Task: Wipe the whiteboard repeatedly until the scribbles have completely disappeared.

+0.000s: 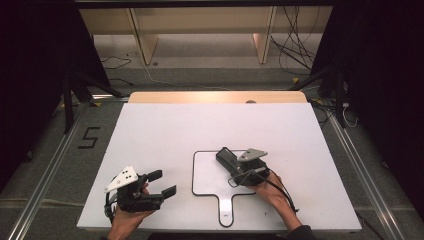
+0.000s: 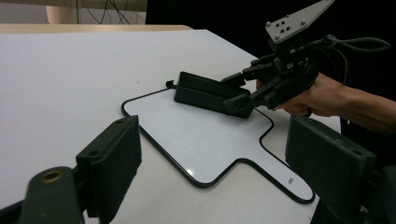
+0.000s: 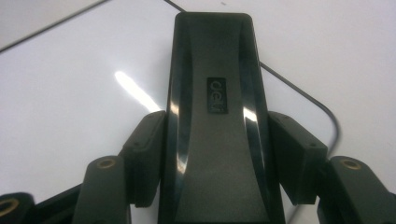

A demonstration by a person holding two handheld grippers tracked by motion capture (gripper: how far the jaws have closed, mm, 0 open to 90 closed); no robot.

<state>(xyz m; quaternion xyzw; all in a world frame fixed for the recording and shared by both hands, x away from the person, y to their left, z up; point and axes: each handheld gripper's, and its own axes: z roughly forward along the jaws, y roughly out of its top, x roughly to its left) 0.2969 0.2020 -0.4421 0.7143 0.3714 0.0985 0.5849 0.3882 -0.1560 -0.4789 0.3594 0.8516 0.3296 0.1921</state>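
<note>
Two grippers working: right gripper [image 1: 239,165] is clamping the black eraser [image 1: 231,161] flat on the small whiteboard [image 1: 207,175], likely mid-wipe, left gripper [image 1: 159,183] is idling open beside it; next, sliding the eraser across.

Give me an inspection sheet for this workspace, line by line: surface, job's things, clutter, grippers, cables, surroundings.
Surface: white table, wooden strip along its far edge.
Job's things: small whiteboard with a handle, lying flat; black eraser resting on the board.
Clutter: nothing seen.
Grippers: right gripper shut on the eraser, jaws pressing both its sides; left gripper open, holding nothing, beside the board.
Cables: one trails from the right gripper along the person's wrist; loose cables on the floor behind the table.
Surroundings: wooden legs beyond the table, dark curtains at both sides, a floor mark like a 5.
</note>
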